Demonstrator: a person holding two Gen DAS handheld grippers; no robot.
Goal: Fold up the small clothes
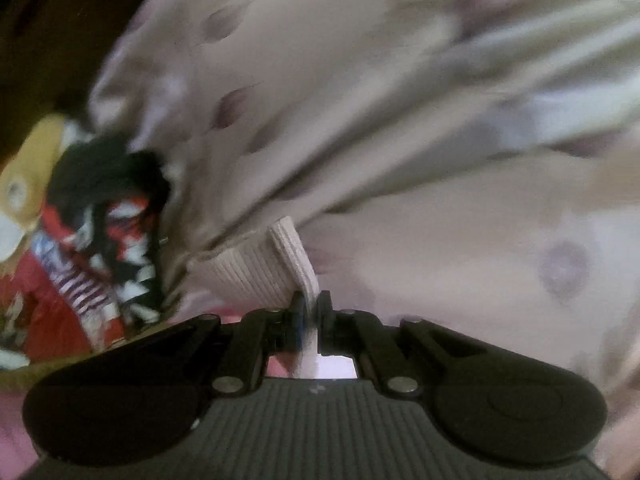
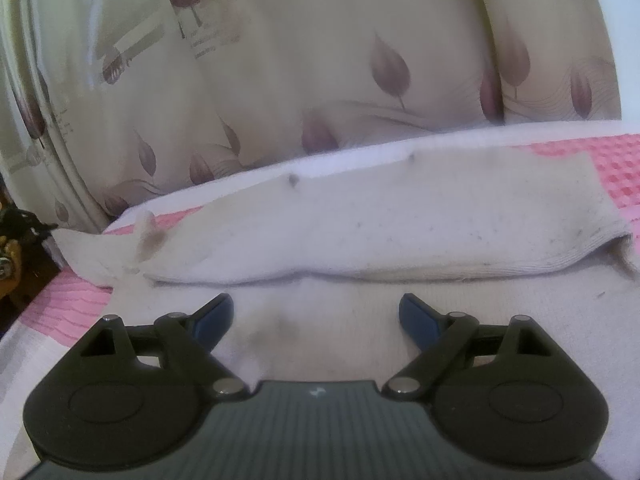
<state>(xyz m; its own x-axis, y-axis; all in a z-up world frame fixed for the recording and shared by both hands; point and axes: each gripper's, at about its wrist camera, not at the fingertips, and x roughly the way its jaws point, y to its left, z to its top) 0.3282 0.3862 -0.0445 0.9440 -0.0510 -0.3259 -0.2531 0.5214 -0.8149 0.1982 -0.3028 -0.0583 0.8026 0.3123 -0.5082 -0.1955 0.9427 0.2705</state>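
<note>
a home bedroom: leaf-print curtain (image 2: 360,52), pink checked bedspread (image 2: 624,168), heap of clothes (image 1: 100,248) beside a stuffed toy (image 1: 28,176).

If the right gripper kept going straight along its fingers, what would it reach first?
Probably the white sock lying flat across the pink cloth just ahead of the open right gripper. The leaf-print fabric rises behind it. Depth is uncertain, so the fingers might skim over the sock.
</note>
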